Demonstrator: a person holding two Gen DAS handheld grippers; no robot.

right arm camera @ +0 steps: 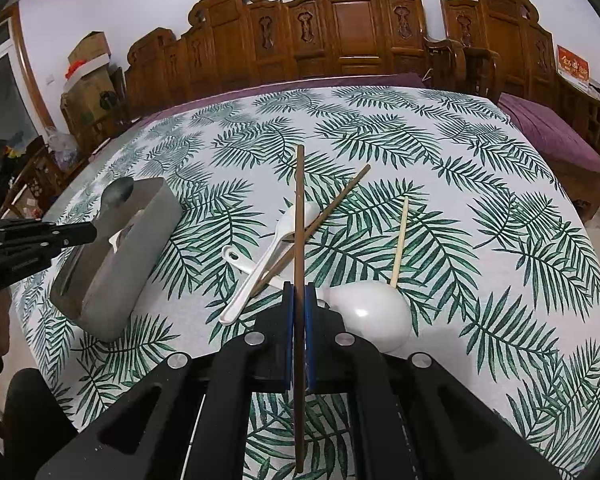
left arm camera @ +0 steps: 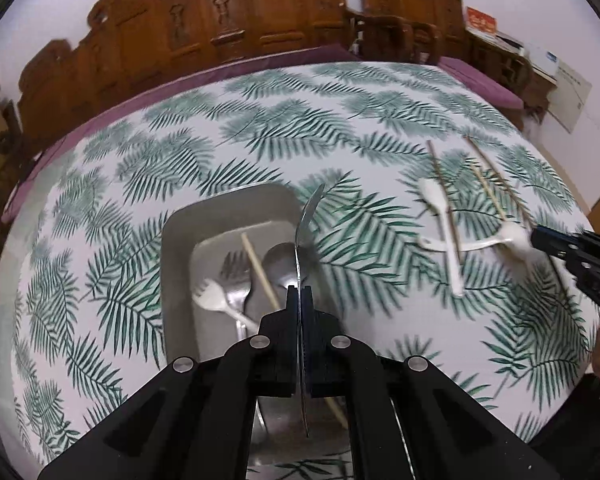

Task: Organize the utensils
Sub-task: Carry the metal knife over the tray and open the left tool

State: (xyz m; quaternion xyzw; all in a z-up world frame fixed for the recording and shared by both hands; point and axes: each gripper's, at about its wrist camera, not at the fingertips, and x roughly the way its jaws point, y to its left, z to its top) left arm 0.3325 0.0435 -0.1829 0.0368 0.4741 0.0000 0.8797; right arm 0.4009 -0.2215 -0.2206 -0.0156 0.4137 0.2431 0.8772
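My left gripper (left arm camera: pixel 299 290) is shut on a metal spoon (left arm camera: pixel 306 216), held edge-on above the grey tray (left arm camera: pixel 172 248). In the tray lie a metal fork (left arm camera: pixel 236 280), a white plastic fork (left arm camera: pixel 210 298), a light chopstick (left arm camera: pixel 260 270) and a metal spoon (left arm camera: pixel 282 260). My right gripper (right arm camera: pixel 299 286) is shut on a dark brown chopstick (right arm camera: pixel 299 216), just above the table. Under it lie a second dark chopstick (right arm camera: pixel 328 212), a white spoon (right arm camera: pixel 276 248), a white ladle (right arm camera: pixel 372 312) and a light chopstick (right arm camera: pixel 399 240).
The table has a palm-leaf cloth (right arm camera: pixel 460 184). The grey tray (right arm camera: pixel 116 264) stands at its left in the right wrist view, with the left gripper (right arm camera: pixel 88 232) over it. Carved wooden chairs (right arm camera: pixel 348 28) with purple cushions line the far edge.
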